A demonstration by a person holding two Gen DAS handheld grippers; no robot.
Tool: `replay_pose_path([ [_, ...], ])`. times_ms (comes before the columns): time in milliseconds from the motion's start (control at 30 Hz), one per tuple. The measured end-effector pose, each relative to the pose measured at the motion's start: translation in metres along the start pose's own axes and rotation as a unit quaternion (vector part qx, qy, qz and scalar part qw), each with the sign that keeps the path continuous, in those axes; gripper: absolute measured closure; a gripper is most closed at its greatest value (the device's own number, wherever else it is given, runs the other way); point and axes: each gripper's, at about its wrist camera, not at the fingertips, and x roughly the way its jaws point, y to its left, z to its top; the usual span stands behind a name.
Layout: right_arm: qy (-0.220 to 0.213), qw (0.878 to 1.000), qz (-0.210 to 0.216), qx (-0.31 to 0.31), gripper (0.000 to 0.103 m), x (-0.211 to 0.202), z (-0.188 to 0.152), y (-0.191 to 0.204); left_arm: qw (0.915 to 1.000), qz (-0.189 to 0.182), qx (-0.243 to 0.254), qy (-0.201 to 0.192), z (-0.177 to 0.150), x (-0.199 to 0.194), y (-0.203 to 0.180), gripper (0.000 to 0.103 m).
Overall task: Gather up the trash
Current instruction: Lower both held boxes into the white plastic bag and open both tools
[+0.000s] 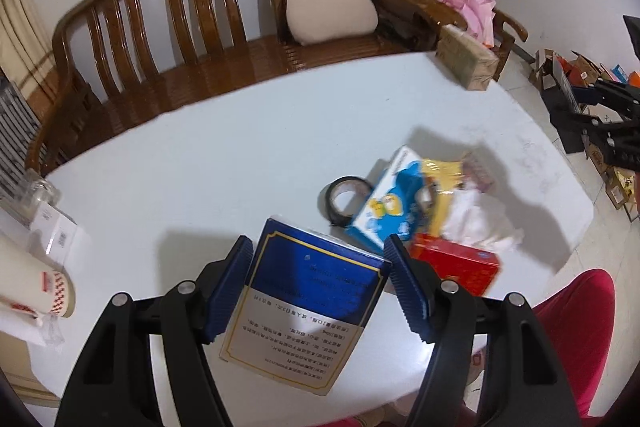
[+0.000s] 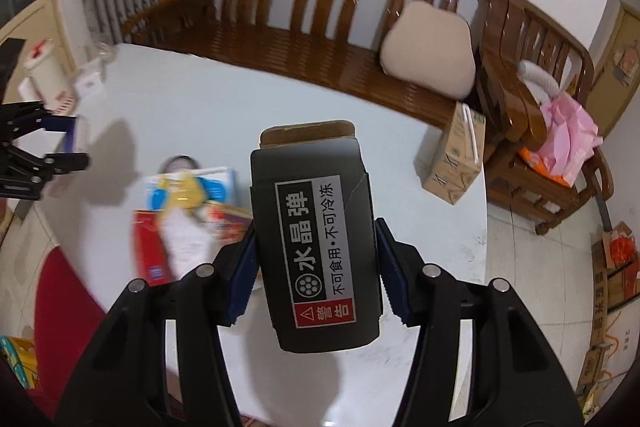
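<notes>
My left gripper (image 1: 320,259) is shut on a blue and white box (image 1: 308,303) with gold trim, held above the white table (image 1: 200,163). My right gripper (image 2: 316,239) is shut on a black box (image 2: 316,243) with a white label and red warning mark, held above the table. A trash pile lies on the table: a blue and white carton (image 1: 392,203), a yellow wrapper (image 1: 444,175), crumpled white tissue (image 1: 480,219), a red box (image 1: 456,263) and a black tape roll (image 1: 344,199). The pile also shows in the right wrist view (image 2: 188,195).
A wooden bench (image 1: 192,39) with a beige cushion (image 1: 328,3) runs behind the table. A brown cardboard carton (image 1: 468,61) stands at the table's far corner. A white cup (image 1: 32,283) and small boxes sit at the left edge. Cardboard boxes (image 2: 612,271) litter the floor.
</notes>
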Motion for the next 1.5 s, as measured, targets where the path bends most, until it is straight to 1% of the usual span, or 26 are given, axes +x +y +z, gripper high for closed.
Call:
replay_pose_path([
  [100,-0.016,1.0,0.007,-0.011,0.049,-0.025,0.0,0.015,0.9998,-0.001,0.001,-0.021,-0.003,-0.027,-0.019,0.037],
  [233,-0.037,0.999,0.013,-0.026,0.049,-0.063,-0.012,0.04,0.9991,-0.003,0.007,-0.043,-0.012,-0.054,-0.041,0.037],
  [333,-0.047,0.998,0.014,-0.034,0.049,-0.083,-0.021,0.052,0.9984,0.0,0.013,-0.054,-0.021,-0.072,-0.057,0.037],
  [400,-0.051,0.998,0.018,-0.035,0.049,-0.098,-0.029,0.06,0.998,-0.003,0.016,-0.06,-0.027,-0.083,-0.067,0.037],
  [467,-0.052,0.998,0.02,-0.036,0.049,-0.104,-0.037,0.065,0.9978,-0.009,0.018,-0.064,-0.034,-0.093,-0.076,0.037],
  [600,-0.048,0.998,0.025,-0.043,0.049,-0.12,-0.056,0.081,0.9974,-0.006,0.023,-0.067,-0.052,-0.106,-0.091,0.037],
  [800,-0.05,0.997,0.032,-0.047,0.049,-0.141,-0.078,0.101,0.9976,-0.006,0.029,-0.063,-0.074,-0.113,-0.108,0.037],
  [1033,-0.044,0.997,0.036,-0.049,0.049,-0.152,-0.101,0.12,0.9976,-0.01,0.038,-0.057,-0.095,-0.111,-0.126,0.037],
  [1300,-0.026,0.998,0.042,-0.045,0.049,-0.147,-0.127,0.134,0.9981,-0.022,0.035,-0.045,-0.116,-0.103,-0.142,0.037],
  [1500,-0.01,0.998,0.05,-0.031,0.049,-0.139,-0.148,0.139,0.9989,-0.035,0.022,-0.023,-0.135,-0.087,-0.145,0.037],
])
